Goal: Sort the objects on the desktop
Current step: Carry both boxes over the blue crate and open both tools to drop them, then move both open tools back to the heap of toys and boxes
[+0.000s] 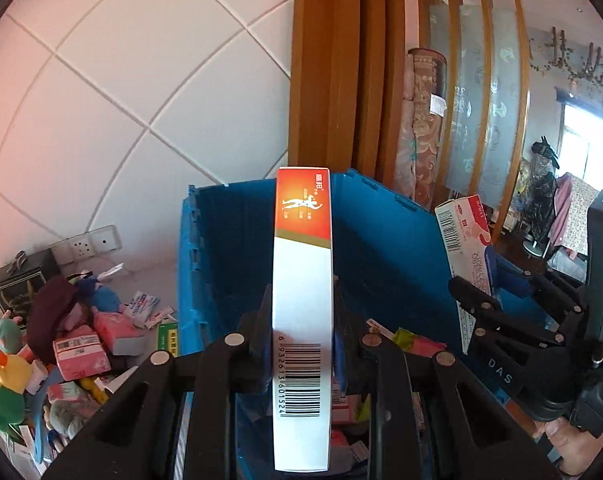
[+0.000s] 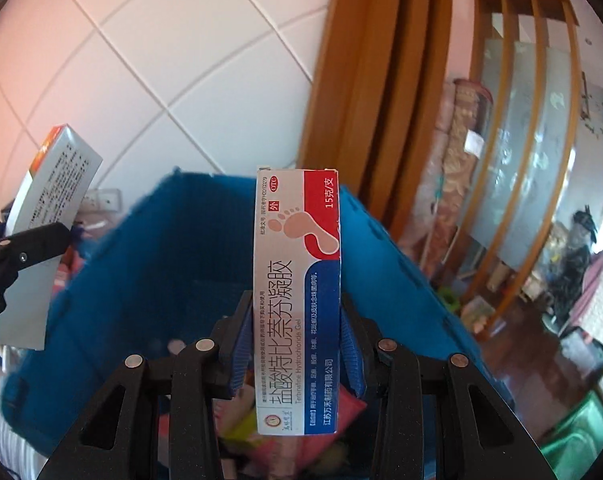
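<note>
My left gripper (image 1: pixel 301 320) is shut on a long white box with an orange top and a barcode (image 1: pixel 301 280), held upright over the blue plastic crate (image 1: pixel 229 248). My right gripper (image 2: pixel 297 320) is shut on a white, red and blue ointment box with a footprint picture (image 2: pixel 297 280), also upright above the blue crate (image 2: pixel 141 280). The left wrist view shows the right gripper (image 1: pixel 477 304) with its ointment box (image 1: pixel 467 240) at the right. In the right wrist view the orange-topped box (image 2: pixel 49 216) appears at the left. Packets lie in the crate's bottom.
A heap of small medicine boxes (image 1: pixel 81 354), plush toys (image 1: pixel 5 380) and a dark cloth lies left of the crate by a wall socket (image 1: pixel 87 242). Behind stand a white tiled wall, a wooden door frame (image 1: pixel 341 80) and a glass-panelled partition (image 1: pixel 481 120).
</note>
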The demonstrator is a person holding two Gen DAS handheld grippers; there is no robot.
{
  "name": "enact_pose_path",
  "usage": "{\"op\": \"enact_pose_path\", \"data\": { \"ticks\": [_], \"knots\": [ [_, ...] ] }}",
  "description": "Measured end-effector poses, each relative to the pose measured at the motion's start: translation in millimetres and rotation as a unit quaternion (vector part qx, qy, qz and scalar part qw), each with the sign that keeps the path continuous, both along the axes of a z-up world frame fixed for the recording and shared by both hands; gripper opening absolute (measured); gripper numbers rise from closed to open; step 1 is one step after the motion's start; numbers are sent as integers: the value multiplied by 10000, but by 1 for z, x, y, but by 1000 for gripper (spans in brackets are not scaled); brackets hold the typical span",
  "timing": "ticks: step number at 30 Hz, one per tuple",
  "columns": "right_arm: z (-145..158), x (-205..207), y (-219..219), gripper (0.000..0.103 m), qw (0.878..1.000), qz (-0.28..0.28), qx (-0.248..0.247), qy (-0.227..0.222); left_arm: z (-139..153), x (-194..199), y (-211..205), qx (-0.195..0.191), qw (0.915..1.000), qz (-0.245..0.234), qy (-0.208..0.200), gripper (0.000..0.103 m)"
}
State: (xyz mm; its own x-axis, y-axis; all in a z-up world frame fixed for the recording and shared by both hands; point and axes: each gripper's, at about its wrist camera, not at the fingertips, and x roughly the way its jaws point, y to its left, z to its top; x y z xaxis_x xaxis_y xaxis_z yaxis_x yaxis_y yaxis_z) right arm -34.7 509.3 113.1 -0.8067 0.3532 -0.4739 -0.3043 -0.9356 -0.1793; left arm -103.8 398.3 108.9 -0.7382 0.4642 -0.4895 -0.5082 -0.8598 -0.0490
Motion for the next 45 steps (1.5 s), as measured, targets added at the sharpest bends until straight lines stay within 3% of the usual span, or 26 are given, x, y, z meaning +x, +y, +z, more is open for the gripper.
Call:
{"op": "enact_pose_path", "data": {
  "ticks": [7, 17, 18, 19, 21, 22, 23, 28, 34, 37, 45],
  "knots": [
    [-34, -8, 38, 38, 9990, -289, -54, -347, -25, -13, 44, -413, 9984, -37, -387, 22],
    [-48, -15, 56, 38, 9980, -415, 158, -447, -21, -11, 49, -506, 9980, 277, -255, 23],
    [-48, -14, 57, 38, 9981, -412, 122, -437, -22, -12, 48, -504, 9979, 284, -280, 30],
    [-49, -14, 58, 39, 9981, -428, 114, -430, -22, -12, 46, -490, 9979, 299, -299, 44],
    [-48, -13, 58, 43, 9981, -471, 101, -387, -19, -9, 42, -407, 9983, 351, -213, 63],
    [-46, -13, 57, 56, 9981, -480, 89, -364, -18, -7, 39, -371, 9985, 376, -132, 71],
    [-46, -14, 58, 71, 9983, -474, 71, -333, -17, -4, 37, -348, 9986, 394, -48, 73],
    [-37, -10, 53, 101, 9992, -364, 30, -164, -11, 3, 23, -141, 9996, 236, -36, 76],
    [-24, -5, 40, 103, 9998, -194, -70, 46, -4, 16, -2, 39, 9995, 324, 25, 76],
    [-15, -3, 27, 103, 9997, -57, -112, 208, 2, 25, -25, 175, 9979, 594, 192, 76],
    [20, 10, -42, 103, 9900, 727, -272, 1182, 1, 35, -118, 286, 9889, 1399, 422, 76]
  ]
}}
